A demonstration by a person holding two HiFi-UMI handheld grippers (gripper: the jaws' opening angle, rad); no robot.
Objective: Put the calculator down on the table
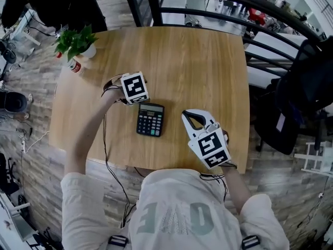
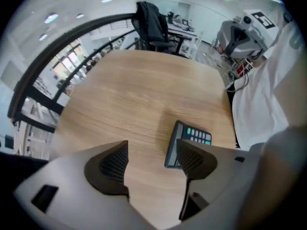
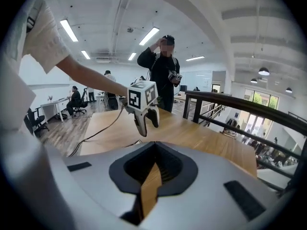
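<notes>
A dark, rectangular calculator [image 1: 150, 120] is found lying flat and face up on the table [image 1: 197, 61], with its display end turned away from the person. Light keys are noted, several of them green. It is placed between the left gripper [image 1: 132, 97] and the right gripper [image 1: 190, 116], just beside the former and touched by neither. It is outside the left jaws' gap and partly hidden by one jaw.

The table [image 1: 197, 61] is bare at far and right; a potted plant [image 1: 78, 43] blocks the far-left corner, the calculator [image 1: 150, 119] the near middle.
</notes>
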